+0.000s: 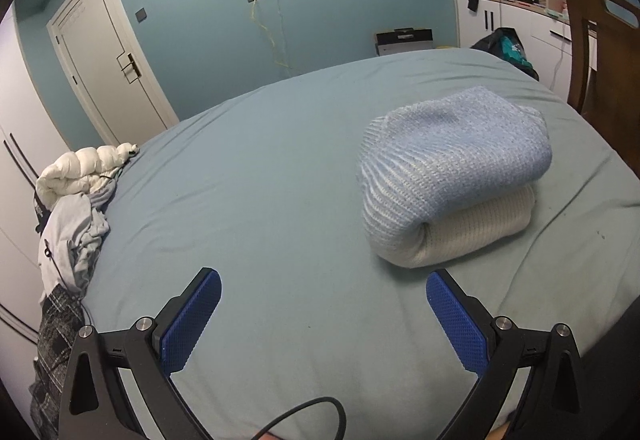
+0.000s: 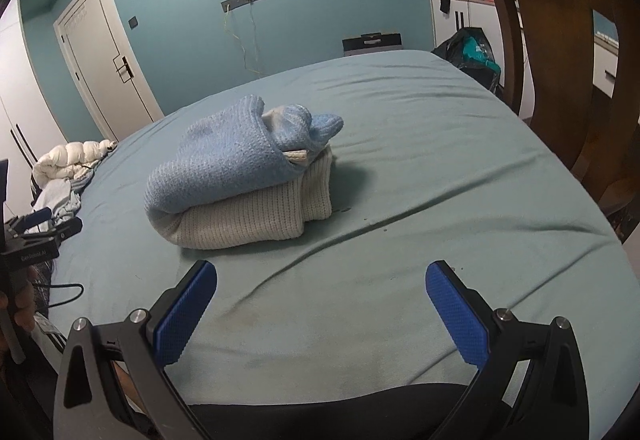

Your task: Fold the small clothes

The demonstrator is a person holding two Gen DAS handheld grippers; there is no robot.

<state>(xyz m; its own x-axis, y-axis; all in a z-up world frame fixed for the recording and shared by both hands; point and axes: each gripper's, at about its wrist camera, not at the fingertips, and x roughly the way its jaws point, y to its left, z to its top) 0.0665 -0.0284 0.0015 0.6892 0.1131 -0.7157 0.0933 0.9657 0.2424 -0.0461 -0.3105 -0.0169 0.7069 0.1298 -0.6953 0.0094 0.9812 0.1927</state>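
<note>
Sweater (image 1: 452, 176) sitting folded on the bed (image 1: 260, 200), right of centre in the left wrist view, blue half doubled over the cream half, probably parked there as a finished bundle. Left gripper (image 1: 323, 320) hovering just short of it, jaws spread wide, gripping nothing, looking like a hands-off pause after the fold. Off at the bed's left edge, a pile (image 1: 76, 208) of loose clothes lying rumpled, likely waiting its turn. Getting hard to say what's in that pile, though: puffy white bit, grey bit, something plaid, all cut off by the fisheye rim. Cable (image 1: 316, 412) looping in at the bottom, end out of frame.

Right wrist view now: sweater (image 2: 240, 184) sitting left of centre, showing its open end with a sleeve or cuff poking out on top, so not super tidy. Right gripper (image 2: 321, 314) also hanging back with jaws wide apart, empty. Left gripper (image 2: 44, 228) peeking in at the far left, mostly cropped. Chair (image 2: 560, 60) blocking the room's right side. Dark strip along the bottom, maybe a sleeve or lap, can't tell.
</note>
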